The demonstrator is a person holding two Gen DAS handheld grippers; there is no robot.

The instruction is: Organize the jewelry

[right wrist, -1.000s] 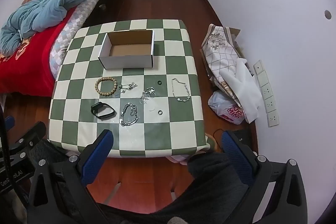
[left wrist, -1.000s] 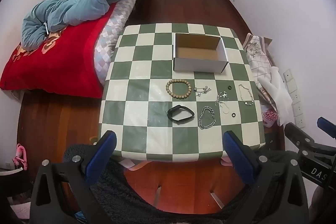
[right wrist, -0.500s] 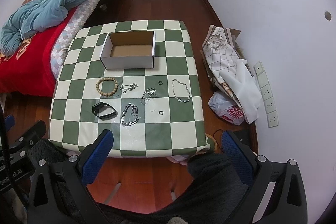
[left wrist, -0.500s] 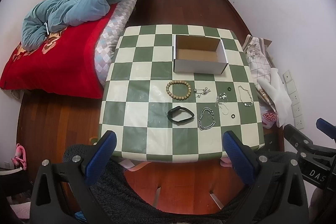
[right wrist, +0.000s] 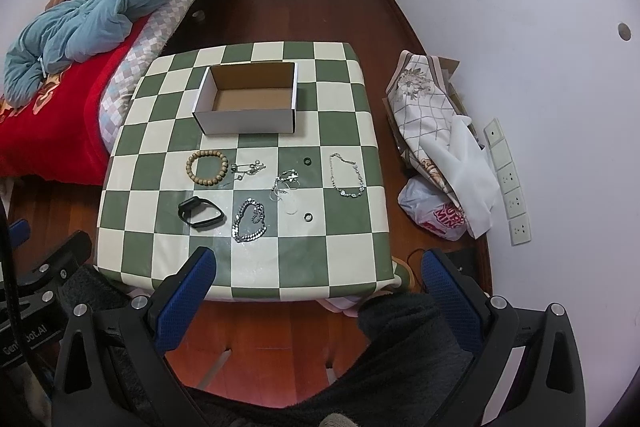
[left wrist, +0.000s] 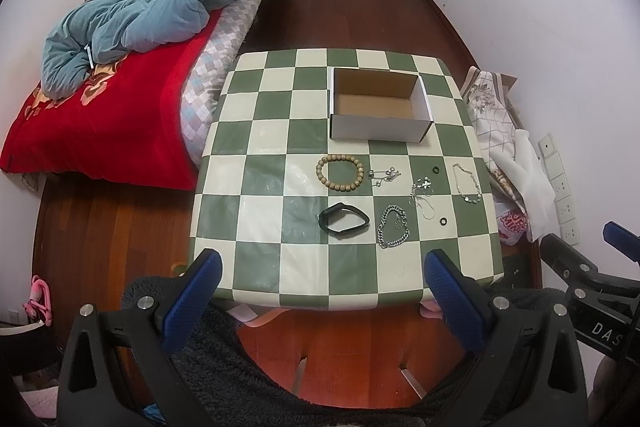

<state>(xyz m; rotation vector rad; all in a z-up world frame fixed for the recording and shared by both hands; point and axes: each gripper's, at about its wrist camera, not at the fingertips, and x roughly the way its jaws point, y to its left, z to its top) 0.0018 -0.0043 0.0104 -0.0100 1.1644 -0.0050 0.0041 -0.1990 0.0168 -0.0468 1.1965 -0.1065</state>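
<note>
A white cardboard box (left wrist: 380, 107) (right wrist: 248, 101) stands empty on the green-and-cream checked table (left wrist: 260, 195) (right wrist: 344, 227). In front of it lie a wooden bead bracelet (left wrist: 340, 173) (right wrist: 207, 167), a black band (left wrist: 344, 219) (right wrist: 200, 212), a thick silver chain (left wrist: 394, 227) (right wrist: 250, 221), a thin silver necklace (left wrist: 466, 183) (right wrist: 347, 175), small silver pieces (left wrist: 422, 193) (right wrist: 286, 185) and two dark rings (left wrist: 443, 221) (right wrist: 308, 217). My left gripper (left wrist: 320, 291) and right gripper (right wrist: 316, 283) hang open at the table's near edge, holding nothing.
A bed with a red blanket and blue duvet (left wrist: 132, 11) stands left of the table. Folded cloth and a plastic bag (right wrist: 440, 147) lie on the wooden floor at the right wall. A dark fleecy sleeve (right wrist: 400, 355) shows under the grippers.
Both grippers have drifted slightly back and up; the table sits a touch lower in each view. Nothing on the table has moved.
</note>
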